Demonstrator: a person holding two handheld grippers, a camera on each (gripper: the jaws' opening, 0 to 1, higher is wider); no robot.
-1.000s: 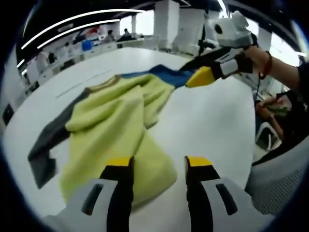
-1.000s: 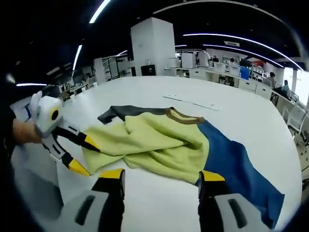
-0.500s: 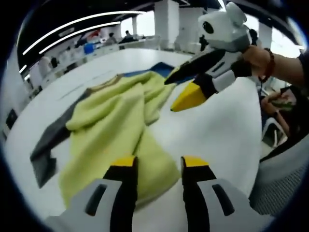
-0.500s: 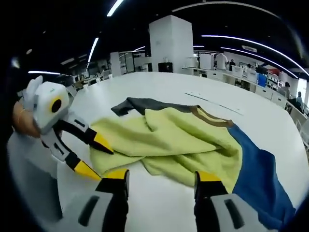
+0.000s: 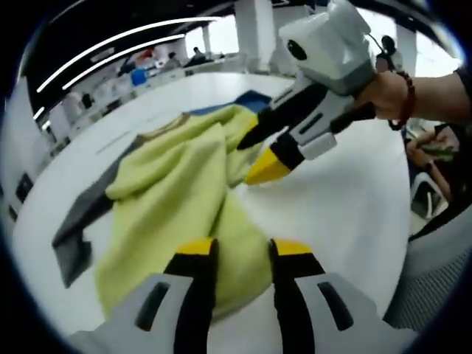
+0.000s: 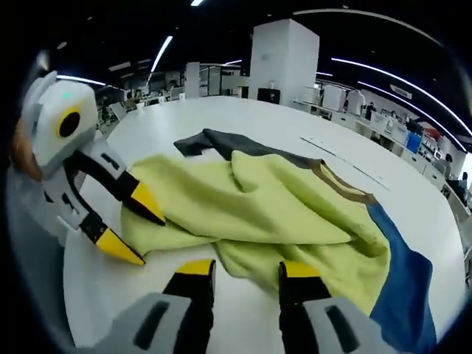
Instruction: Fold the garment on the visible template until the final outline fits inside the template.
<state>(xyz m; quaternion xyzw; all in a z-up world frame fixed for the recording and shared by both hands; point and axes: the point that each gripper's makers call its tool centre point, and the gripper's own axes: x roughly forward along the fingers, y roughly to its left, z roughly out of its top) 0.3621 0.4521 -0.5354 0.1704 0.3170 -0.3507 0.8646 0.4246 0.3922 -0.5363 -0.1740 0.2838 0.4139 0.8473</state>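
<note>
— Left gripper view? 
— Left tool (image 5: pixel 242 251) parted over yellow-green garment (image 5: pixel 173 195), crumpled on white desk (image 5: pixel 332 199). 
— Right gripper view? 
— Right tool (image 6: pixel 245 269) parted too, tips at the garment's near hem; both grasping nothing.

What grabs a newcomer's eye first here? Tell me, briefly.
The crumpled yellow-green garment with a blue part and a grey sleeve, heaped on the white table. Next, the yellow-tipped tools: the right tool reaches over the cloth from the upper right of the left gripper view, and the left tool sits open at the cloth's edge.
</note>
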